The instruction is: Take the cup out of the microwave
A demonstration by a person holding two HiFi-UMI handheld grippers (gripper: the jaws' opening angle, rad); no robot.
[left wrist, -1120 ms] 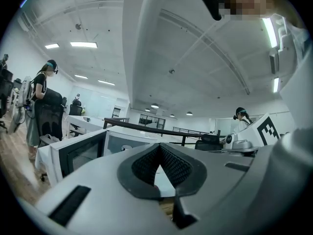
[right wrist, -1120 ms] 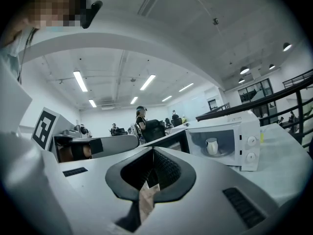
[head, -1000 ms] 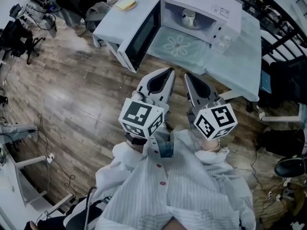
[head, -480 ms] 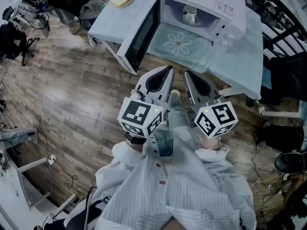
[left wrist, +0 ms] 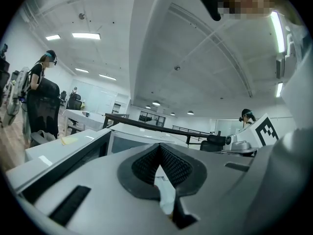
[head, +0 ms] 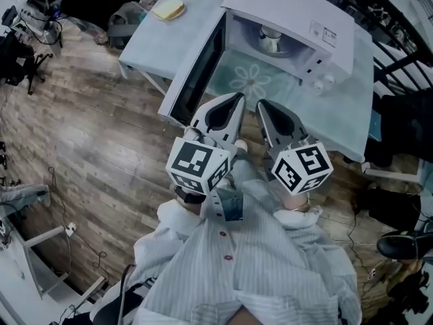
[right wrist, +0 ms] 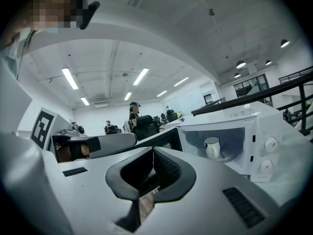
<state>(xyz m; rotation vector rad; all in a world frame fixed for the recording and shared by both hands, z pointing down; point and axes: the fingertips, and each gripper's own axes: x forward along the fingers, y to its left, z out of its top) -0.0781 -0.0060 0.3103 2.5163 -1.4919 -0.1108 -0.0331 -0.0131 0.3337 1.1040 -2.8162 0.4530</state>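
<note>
**Head view.** The microwave (head: 298,9) stands on a cloth-covered surface (head: 338,107). Its door (head: 196,73) is swung wide to the person's left, so the cavity is free to reach. The cup (head: 272,38) stands upright inside, toward the back of the cavity. The left claw (head: 239,99) and the right claw (head: 260,104) are held side by side in front of the chest. Both are near the front edge of the surface, aimed at the oven and well apart from the cup. By this reading the task is at the approach, with nothing yet grasped.

**Left gripper view.** The left claw's jaws meet at their tips and are closed on nothing. The open door lies ahead and to the left. The cup does not show in this view.

**Right gripper view.** The right claw is likewise closed and empty. It looks straight into the lit cavity, where the cup sits on the glass tray (right wrist: 230,156), left of the control knobs (right wrist: 270,144). Which way the cup's handle faces cannot be told. This claw has the direct line to the cup, so it is probably the one to fetch it. Its jaws would have to part before it enters. The door on the left side is the main thing to avoid striking.
</note>
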